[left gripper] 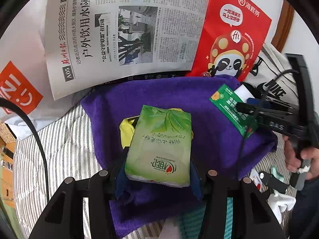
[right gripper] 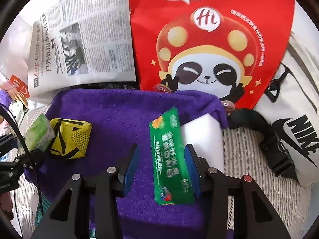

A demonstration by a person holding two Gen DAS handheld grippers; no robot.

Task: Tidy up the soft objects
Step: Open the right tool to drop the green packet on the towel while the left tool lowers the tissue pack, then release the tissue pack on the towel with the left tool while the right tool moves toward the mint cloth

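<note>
My left gripper [left gripper: 157, 169] is shut on a green tissue pack [left gripper: 159, 145] and holds it over the purple towel [left gripper: 209, 107]; the pack also shows in the right wrist view [right gripper: 38, 133]. A yellow mesh pouch [right gripper: 68, 138] lies on the towel [right gripper: 119, 111] beside and partly under the pack. My right gripper [right gripper: 161, 169] is open, and a green sachet [right gripper: 170, 159] lies between its fingers, against the right finger [right gripper: 192, 165]. A white block [right gripper: 201, 139] lies under the sachet at the towel's right edge. The sachet also shows in the left wrist view [left gripper: 229, 109].
A newspaper [left gripper: 123, 29] and a red panda bag [right gripper: 215, 39] lie behind the towel. A white Nike bag [right gripper: 295, 123] with a black strap [right gripper: 265, 137] sits at the right. The striped bedsheet [left gripper: 63, 149] surrounds the towel. A cable [left gripper: 37, 139] crosses the left.
</note>
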